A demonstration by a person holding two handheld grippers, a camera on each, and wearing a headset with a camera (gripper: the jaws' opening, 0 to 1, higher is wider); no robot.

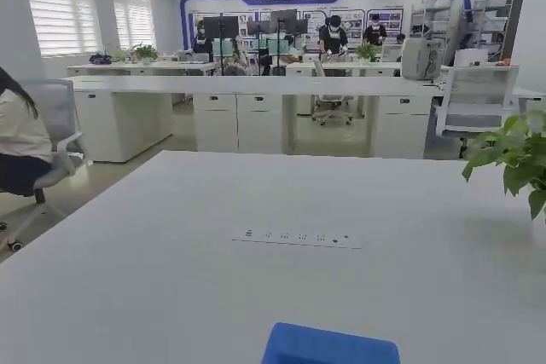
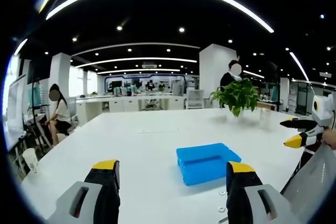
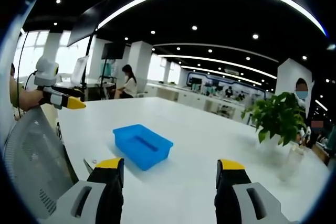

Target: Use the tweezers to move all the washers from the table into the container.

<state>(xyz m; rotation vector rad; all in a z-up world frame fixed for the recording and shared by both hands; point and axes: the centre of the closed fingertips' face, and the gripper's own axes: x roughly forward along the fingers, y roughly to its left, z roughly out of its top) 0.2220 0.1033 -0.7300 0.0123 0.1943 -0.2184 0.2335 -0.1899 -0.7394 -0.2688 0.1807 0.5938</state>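
In your head view the blue container [image 1: 330, 349] is cut off by the bottom edge. You see just its far rim, resting on the white table [image 1: 171, 253]. The washers [image 2: 222, 193] are tiny and hard to make out. In the left gripper view they lie on the table just beside the container's near corner, close to one jaw. In the right gripper view a grey sliver [image 3: 87, 166] lies on the near side of the container. I cannot tell whether it is the tweezers.

You hold your left gripper [image 2: 172, 182] level, aimed across the table at the container. Its jaws are spread wide with nothing between them. Your right gripper [image 3: 169, 182] is posed the same way on the container's other side, also wide and empty-handed.

I count one container, two grippers, two washers that can be made out, and one potted plant [image 1: 512, 155] beyond the container.
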